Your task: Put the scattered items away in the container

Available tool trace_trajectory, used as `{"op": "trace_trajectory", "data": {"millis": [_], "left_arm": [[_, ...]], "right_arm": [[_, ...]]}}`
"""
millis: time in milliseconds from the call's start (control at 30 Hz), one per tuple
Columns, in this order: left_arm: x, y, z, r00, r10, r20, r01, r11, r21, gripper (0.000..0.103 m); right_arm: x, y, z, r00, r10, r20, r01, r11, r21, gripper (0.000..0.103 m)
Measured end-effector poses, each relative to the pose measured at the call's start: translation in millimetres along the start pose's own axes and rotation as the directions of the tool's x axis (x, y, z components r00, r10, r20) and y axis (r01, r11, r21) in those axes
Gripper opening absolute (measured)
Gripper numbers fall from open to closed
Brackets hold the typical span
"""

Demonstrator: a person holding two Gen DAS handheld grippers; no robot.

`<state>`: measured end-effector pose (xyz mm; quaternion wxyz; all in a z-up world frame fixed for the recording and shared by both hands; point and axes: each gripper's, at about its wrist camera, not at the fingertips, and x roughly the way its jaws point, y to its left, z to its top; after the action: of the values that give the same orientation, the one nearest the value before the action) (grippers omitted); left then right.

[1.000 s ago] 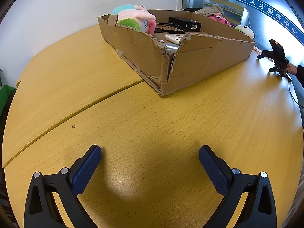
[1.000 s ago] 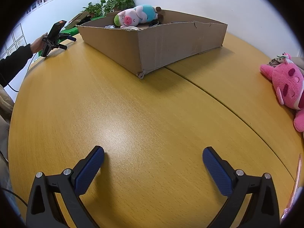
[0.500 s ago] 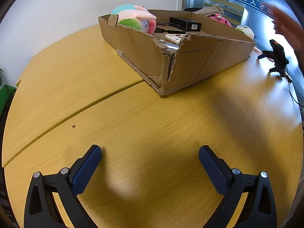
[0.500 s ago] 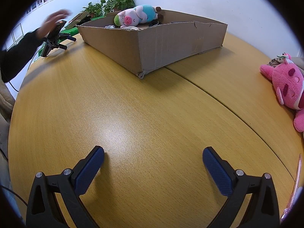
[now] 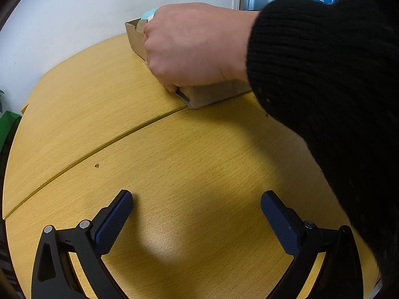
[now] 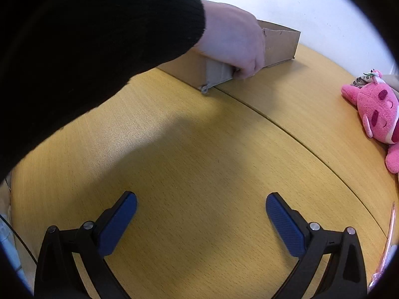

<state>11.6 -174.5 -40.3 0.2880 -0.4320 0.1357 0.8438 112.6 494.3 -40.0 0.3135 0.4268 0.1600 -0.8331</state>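
Note:
The cardboard box (image 5: 212, 94) stands on the far side of the wooden table; it also shows in the right wrist view (image 6: 279, 47). A person's bare hand (image 5: 197, 47) in a black sleeve grips the box's near corner and hides most of it; the hand also shows in the right wrist view (image 6: 234, 42). A pink plush toy (image 6: 379, 109) lies on the table at the far right. My left gripper (image 5: 197, 214) is open and empty, low over the table. My right gripper (image 6: 202, 214) is open and empty too.
The black sleeve (image 5: 336, 87) fills the right side of the left wrist view and the upper left of the right wrist view (image 6: 87, 49). A pink pen-like item (image 6: 385, 246) lies at the table's right edge. A seam (image 5: 99, 147) crosses the tabletop.
A person's hand and black-sleeved arm have reached in across both views and taken hold of the box's near corner. Both grippers have stayed still and open.

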Motion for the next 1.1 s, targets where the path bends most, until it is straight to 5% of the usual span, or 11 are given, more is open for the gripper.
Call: {"op": "trace_trajectory", "data": {"millis": [1100], "left_arm": [[2.1, 1.5, -4.3, 1.0, -0.003, 0.0, 0.003, 1.0, 0.006, 0.103]], "right_arm": [[2.6, -1.5, 3.1, 1.0, -0.004, 0.002, 0.004, 1.0, 0.0, 0.103]]}}
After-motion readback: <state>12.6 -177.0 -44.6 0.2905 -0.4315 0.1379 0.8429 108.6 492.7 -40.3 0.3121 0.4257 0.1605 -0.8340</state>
